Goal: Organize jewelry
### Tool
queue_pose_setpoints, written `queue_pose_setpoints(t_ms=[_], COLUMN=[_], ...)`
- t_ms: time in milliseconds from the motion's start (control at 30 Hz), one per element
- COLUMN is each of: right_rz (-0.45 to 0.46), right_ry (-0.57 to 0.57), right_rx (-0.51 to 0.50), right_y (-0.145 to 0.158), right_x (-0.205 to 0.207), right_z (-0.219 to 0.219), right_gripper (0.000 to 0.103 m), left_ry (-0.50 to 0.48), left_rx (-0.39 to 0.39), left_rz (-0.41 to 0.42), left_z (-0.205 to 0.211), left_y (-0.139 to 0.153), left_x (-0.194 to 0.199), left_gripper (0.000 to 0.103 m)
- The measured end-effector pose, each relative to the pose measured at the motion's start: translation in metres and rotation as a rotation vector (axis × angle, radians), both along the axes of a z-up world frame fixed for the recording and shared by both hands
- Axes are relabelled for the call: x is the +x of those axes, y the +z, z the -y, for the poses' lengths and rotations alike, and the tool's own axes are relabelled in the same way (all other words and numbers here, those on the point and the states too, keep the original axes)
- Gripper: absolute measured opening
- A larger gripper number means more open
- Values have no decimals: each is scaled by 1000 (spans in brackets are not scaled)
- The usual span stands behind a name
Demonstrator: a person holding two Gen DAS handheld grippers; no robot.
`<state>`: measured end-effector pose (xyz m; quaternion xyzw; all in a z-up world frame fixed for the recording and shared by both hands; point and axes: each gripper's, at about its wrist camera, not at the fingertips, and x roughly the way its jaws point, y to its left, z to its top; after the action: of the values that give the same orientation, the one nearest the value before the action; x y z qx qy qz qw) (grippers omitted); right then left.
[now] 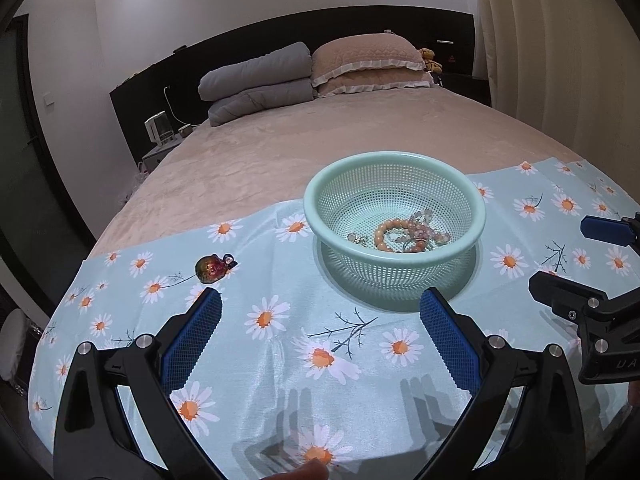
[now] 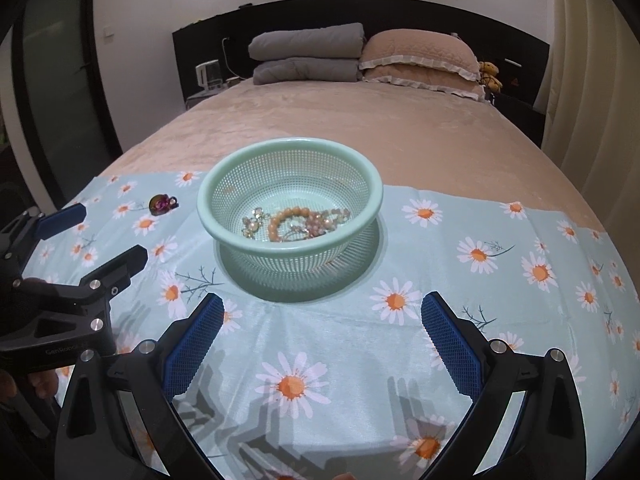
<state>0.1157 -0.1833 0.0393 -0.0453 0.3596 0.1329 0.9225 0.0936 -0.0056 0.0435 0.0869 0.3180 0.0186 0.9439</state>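
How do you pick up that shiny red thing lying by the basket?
Probably from above with the left gripper, open and nearest. The shiny red piece lies flat and low on the daisy cloth, so pinch across its rounded body, not the little pearl end.

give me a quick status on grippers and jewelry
Left gripper open, empty; right gripper open, empty. Beaded bracelets in green basket. Iridescent brooch loose on daisy cloth, path clear.
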Motion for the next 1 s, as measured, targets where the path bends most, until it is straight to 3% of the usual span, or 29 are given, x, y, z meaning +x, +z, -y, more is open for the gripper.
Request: queue_pose_setpoints(t_ms=[567,1000], right_rz=[3,7], right_ry=[42,42], right_rx=[-2,-30], right_y=[9,6], right_x=[-15,-19], right_z=[-12,-16], right_gripper=[95,95], left_ry=[-30,-50], left_rx=[17,-31], left_rz=[-22,-28], left_z=[1,-1], left_y=[3,3], left_x=[-10,-13], left_gripper=[97,97])
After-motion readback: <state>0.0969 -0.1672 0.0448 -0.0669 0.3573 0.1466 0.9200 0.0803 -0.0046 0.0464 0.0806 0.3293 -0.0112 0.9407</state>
